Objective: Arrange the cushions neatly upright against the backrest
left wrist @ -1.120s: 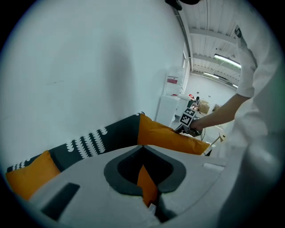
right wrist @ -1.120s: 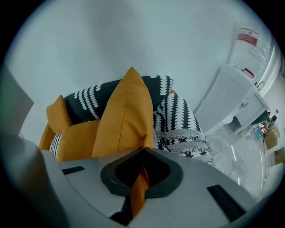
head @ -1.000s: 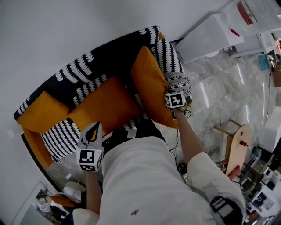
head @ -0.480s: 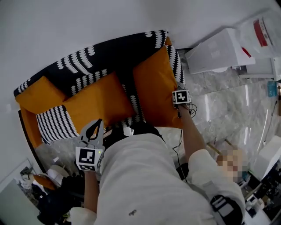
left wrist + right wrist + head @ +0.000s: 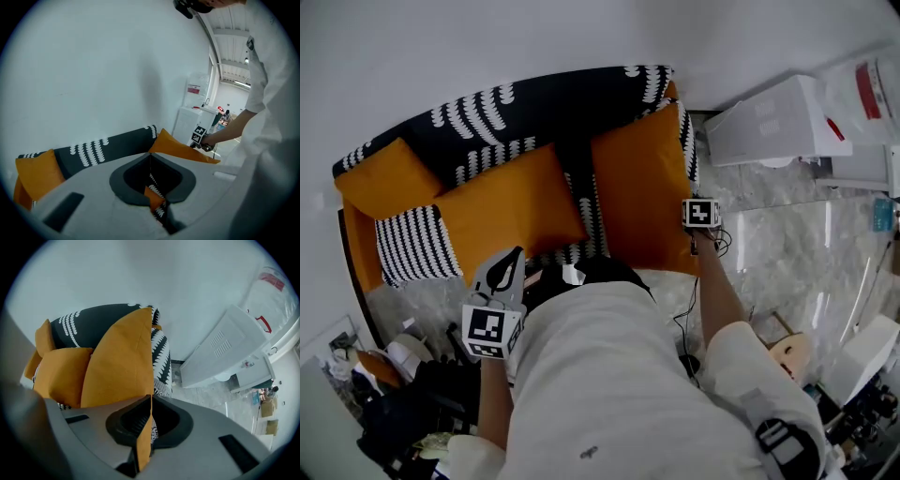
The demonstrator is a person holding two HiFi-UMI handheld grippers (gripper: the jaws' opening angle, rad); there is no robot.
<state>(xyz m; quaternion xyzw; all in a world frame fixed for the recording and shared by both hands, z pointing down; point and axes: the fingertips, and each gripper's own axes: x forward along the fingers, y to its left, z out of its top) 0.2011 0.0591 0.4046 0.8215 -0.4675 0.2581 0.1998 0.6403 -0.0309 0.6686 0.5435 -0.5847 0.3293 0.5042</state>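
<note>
Head view, steeply downward: the right gripper point(image 5: 697, 225), at centre right of the frame, is pointing sharply down, its fingers clenched on the near edge of the large orange cushion point(image 5: 642, 187). This cushion is lying tilted across the right end of the sofa point(image 5: 534, 103), with its far corner reaching the backrest. In the right gripper view, a fold of orange fabric is running between the closed fingers point(image 5: 133, 422). The left gripper point(image 5: 510, 261), left of centre, is hanging over the sofa's front edge at a shallower slant, with its fingers clenched on nothing. A middle orange cushion point(image 5: 511, 211) is lying on the seat; a small orange cushion point(image 5: 384, 178) and a striped cushion point(image 5: 412, 246) are sitting at the left end.

Judged step: standing the gripped cushion upright. Doing it well is probably calling for raising the near edge while pushing toward the backrest. A thin fabric pinch may be prone to slipping, so the free gripper could be steadying the cushion's base.
</note>
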